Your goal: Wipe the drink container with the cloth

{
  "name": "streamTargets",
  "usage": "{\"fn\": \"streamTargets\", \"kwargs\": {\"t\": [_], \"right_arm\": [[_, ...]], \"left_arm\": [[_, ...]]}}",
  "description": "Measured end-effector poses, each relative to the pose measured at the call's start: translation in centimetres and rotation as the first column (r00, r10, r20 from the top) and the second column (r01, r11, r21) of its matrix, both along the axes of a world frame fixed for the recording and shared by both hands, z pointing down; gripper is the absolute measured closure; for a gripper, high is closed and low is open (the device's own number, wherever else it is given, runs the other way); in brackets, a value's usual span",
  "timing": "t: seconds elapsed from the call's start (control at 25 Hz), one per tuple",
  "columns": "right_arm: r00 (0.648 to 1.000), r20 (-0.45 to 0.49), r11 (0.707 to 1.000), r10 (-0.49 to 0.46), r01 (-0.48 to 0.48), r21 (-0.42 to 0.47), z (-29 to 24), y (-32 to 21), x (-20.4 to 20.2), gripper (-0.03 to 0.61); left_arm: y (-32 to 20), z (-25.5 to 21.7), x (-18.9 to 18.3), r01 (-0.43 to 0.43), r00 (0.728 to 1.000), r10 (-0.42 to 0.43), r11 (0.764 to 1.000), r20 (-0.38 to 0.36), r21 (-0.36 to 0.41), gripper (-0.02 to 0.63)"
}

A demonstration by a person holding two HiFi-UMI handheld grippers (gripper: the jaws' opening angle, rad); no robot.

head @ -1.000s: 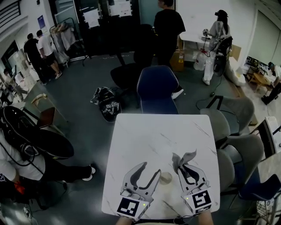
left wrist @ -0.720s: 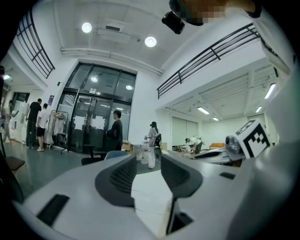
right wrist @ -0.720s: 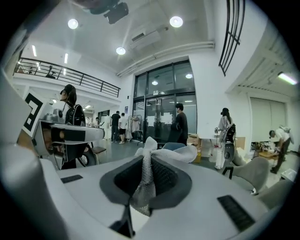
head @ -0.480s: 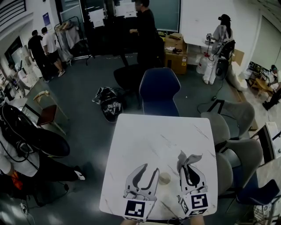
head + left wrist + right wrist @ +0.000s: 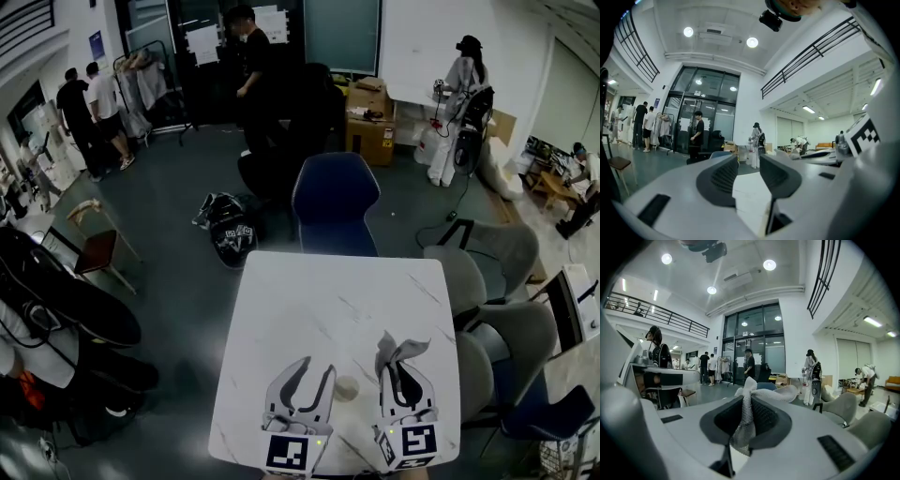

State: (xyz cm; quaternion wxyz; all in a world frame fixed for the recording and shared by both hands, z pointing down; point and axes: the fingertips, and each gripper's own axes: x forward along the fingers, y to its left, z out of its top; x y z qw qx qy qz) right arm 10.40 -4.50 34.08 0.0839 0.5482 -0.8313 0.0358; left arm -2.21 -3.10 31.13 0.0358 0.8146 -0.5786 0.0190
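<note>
While its fingers (image 5: 723,419) pinch cloth (image 5: 746,422), right gripper (image 5: 403,373) pointing forward over table (image 5: 319,291)

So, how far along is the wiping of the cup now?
Done: the right gripper is shut on the grey textured cloth. In hand: the left gripper has just been closing its jaws, apart with nothing between them, beside the small pale round cup on the white marble table. To do: holding the cup and wiping it; the cloth looks apart from it.
</note>
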Motion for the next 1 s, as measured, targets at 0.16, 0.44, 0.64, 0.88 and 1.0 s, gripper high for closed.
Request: {"fn": "streamTargets", "kwargs": {"t": [0.16,0.44,0.64,0.88,1.0], "right_arm": [[1.000,-0.004,1.000,-0.005,0.005,0.004,-0.04,0.10,-0.33,0.528],[1.000,-0.006,1.000,0.006,-0.006,0.005,-0.02,-0.15,-0.17,0.528],[1.000,-0.011,1.000,0.013,-0.013,0.003,0.07,-0.12,-0.30,0.528],[1.000,-0.006,1.000,0.017,-0.017,0.002,0.02,-0.21,0.13,0.528],[1.000,-0.005,1.000,0.017,-0.017,0.002,-0.07,-0.34,0.24,0.528]], "left_arm": [[-0.03,-0.08,-0.03,0.003,1.000,-0.003,1.000,-0.004,0.005,0.463],[-0.11,-0.08,0.16,0.000,1.000,0.000,1.000,-0.007,0.006,0.463],[-0.17,-0.04,0.13,-0.009,1.000,0.009,1.000,-0.006,0.006,0.466],[-0.21,-0.30,0.53,-0.010,1.000,0.010,1.000,-0.011,0.008,0.466],[-0.35,-0.42,0.55,-0.011,1.000,0.011,1.000,-0.010,0.010,0.466]]}}
